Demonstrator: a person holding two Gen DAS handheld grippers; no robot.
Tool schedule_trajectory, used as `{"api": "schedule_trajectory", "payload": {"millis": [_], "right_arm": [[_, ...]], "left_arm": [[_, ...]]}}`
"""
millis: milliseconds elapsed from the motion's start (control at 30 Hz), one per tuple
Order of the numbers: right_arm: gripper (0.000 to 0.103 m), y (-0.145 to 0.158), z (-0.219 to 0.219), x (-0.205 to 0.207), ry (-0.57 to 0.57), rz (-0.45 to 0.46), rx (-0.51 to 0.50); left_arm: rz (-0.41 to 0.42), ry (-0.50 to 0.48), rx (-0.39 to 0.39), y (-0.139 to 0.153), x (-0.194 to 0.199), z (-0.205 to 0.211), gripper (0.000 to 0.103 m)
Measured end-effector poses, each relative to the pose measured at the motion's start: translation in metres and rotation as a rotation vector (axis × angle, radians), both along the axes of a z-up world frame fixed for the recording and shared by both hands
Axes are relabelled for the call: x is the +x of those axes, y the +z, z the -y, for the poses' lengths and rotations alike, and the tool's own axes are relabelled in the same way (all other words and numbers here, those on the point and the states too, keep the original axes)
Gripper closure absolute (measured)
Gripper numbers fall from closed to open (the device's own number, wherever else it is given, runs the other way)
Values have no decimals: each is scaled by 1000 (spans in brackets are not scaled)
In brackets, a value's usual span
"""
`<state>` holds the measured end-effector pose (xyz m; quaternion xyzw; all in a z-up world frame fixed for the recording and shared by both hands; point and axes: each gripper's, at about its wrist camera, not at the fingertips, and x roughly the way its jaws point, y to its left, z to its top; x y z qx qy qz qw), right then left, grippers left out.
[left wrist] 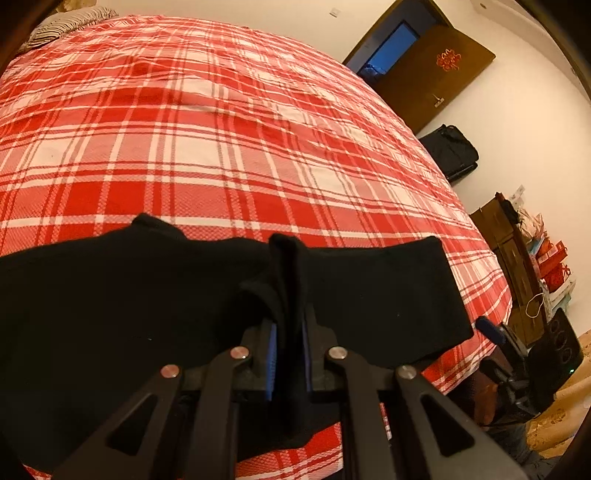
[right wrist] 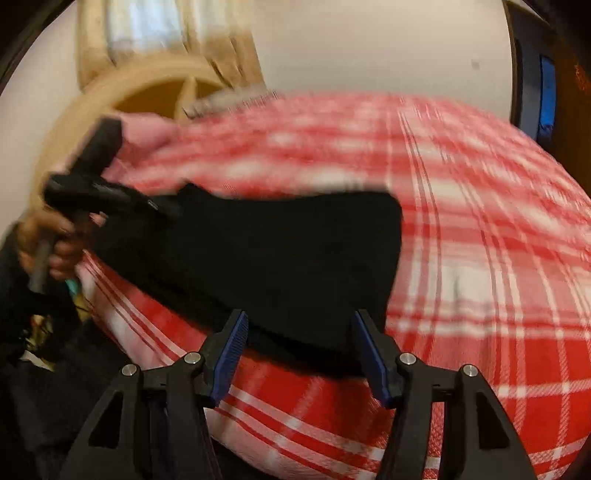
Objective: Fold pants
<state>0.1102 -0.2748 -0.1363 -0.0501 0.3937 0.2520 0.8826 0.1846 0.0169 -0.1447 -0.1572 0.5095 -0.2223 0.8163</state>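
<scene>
The pants lay black and flattened at the near edge of the bed, draped over the red-and-white plaid bedspread; your left gripper was clamped on a raised pleat of their fabric, the blue pads pressed against the cloth from both sides; in the right wrist view your right gripper hung just above the near end of the pants with its jaws apart, the blue pads straddling the hem without pinching it; that view was blurred. Further off, your left hand gripped the other tool's handle at the far end of the garment; beyond the bedspread you had a striped pillow at the head, a dark suitcase against the wall, and a brown door.
</scene>
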Motion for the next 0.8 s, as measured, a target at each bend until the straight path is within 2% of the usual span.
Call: {"api": "schedule_trajectory", "payload": {"millis": [133, 267, 367, 400, 467, 567, 700, 767, 800], "right_arm": [[42, 4, -2, -4, 19, 18, -24], [42, 23, 5, -2, 27, 28, 85], [39, 7, -4, 15, 18, -72, -12], [39, 5, -4, 19, 8, -76, -35], [39, 15, 2, 22, 14, -68, 4], [39, 44, 7, 35, 17, -39, 112], [39, 46, -10, 67, 40, -65, 138], [39, 31, -16, 85, 1, -85, 84], [39, 17, -16, 99, -42, -137, 54]], "left_arm": [[-8, 16, 15, -6, -3, -7, 91], [-32, 32, -4, -18, -4, -14, 91], [-39, 40, -28, -18, -5, -19, 91], [-33, 36, -27, -17, -5, -18, 90], [-27, 28, -22, -16, -5, -16, 90], [-15, 12, 14, -18, -3, -10, 89], [3, 8, 60, -15, -7, -8, 77], [18, 18, 85, -13, -10, -8, 63], [29, 27, 93, -12, -12, -10, 55]]}}
